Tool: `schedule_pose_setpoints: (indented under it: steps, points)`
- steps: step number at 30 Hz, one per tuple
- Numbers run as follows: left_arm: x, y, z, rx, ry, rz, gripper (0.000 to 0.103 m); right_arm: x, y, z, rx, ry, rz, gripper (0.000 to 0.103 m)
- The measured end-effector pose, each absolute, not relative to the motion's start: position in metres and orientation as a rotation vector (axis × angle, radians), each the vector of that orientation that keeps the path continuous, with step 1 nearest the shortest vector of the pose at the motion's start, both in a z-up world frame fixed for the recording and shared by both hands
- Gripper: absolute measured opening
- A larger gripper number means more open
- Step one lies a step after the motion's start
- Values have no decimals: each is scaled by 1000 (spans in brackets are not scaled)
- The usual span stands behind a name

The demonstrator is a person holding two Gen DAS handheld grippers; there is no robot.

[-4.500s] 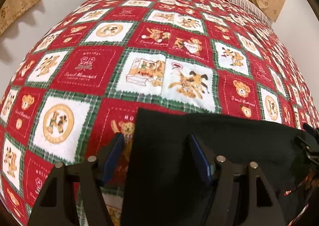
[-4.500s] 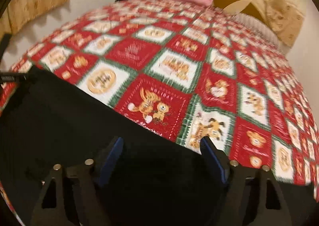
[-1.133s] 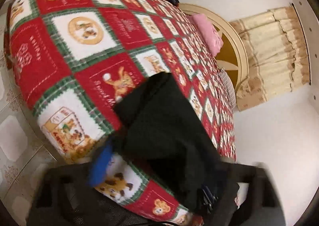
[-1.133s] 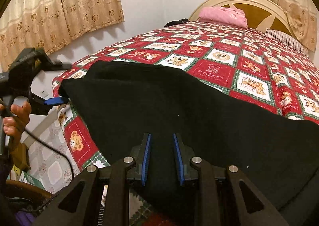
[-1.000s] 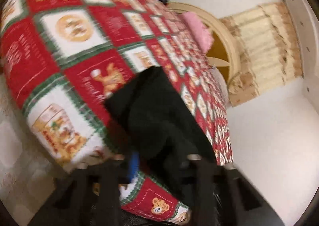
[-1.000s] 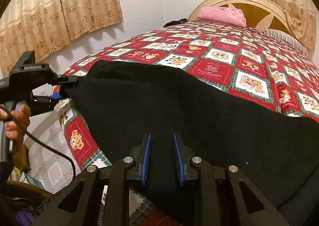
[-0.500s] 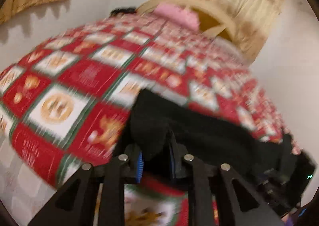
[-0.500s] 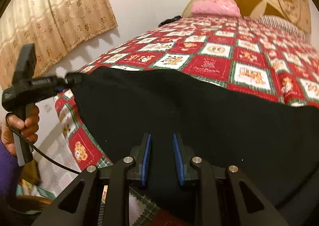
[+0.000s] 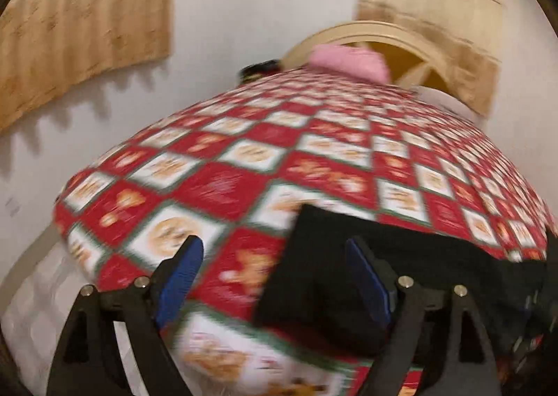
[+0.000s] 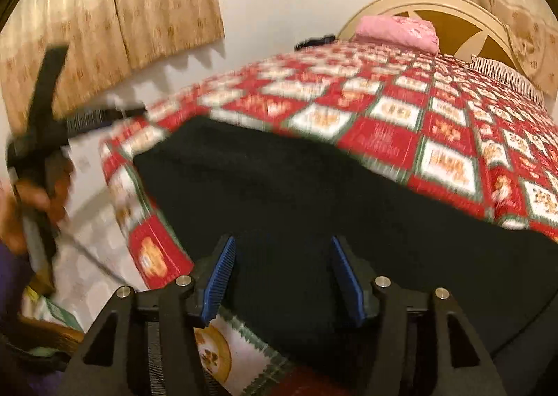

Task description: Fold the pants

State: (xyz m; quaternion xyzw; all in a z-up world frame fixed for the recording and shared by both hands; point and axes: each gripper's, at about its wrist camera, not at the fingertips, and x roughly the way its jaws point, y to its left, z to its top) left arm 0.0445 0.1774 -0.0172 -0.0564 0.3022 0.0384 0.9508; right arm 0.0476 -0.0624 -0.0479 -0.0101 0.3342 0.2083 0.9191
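Left wrist view: my left gripper (image 9: 275, 277) has just been opening and stands wide, pads off the cloth. The black pants (image 9: 383, 256) lie on the quilted bed (image 9: 244, 158), their end under the right-hand finger (image 9: 366, 284), long axis running off to the right.

Right wrist view: right gripper (image 10: 282, 270) has also just been opening, jaws apart above the pants (image 10: 314, 193), nothing pinched. Both tools tilt downward. I judge the right 1 nearer the cloth's middle.

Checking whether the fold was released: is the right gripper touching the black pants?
Apart. The right wrist view shows the right gripper just opened, pads clear of the black pants below.
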Motion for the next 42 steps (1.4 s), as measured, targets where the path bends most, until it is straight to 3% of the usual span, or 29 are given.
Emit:
schedule_pose_setpoints:
  steps: [2,4,8,13,19,26,30,38,42]
  points:
    - [48,155,-25,-60,599,25,85,58,-74,-33,10,662,423,60]
    - [58,140,-35,-22,635,21,83,77,-84,-25,40,667,429,68]
    - [75,136,-66,-61,742,54,82,122,-90,-38,70,738,441,68]
    - [64,127,-70,-2,710,78,82,144,-85,-70,207,911,575,68]
    - [65,124,-72,6,705,89,85,116,-76,-70,197,919,650,68]
    - [68,124,-76,11,700,92,87,154,-70,-85,317,993,718,69]
    - [69,124,-76,8,703,92,87,178,-58,-90,440,1025,788,85]
    - [69,124,-79,26,698,82,88,213,-91,-91,690,964,782,84]
    - [70,123,-78,30,703,81,89,225,-120,-99,880,984,802,77]
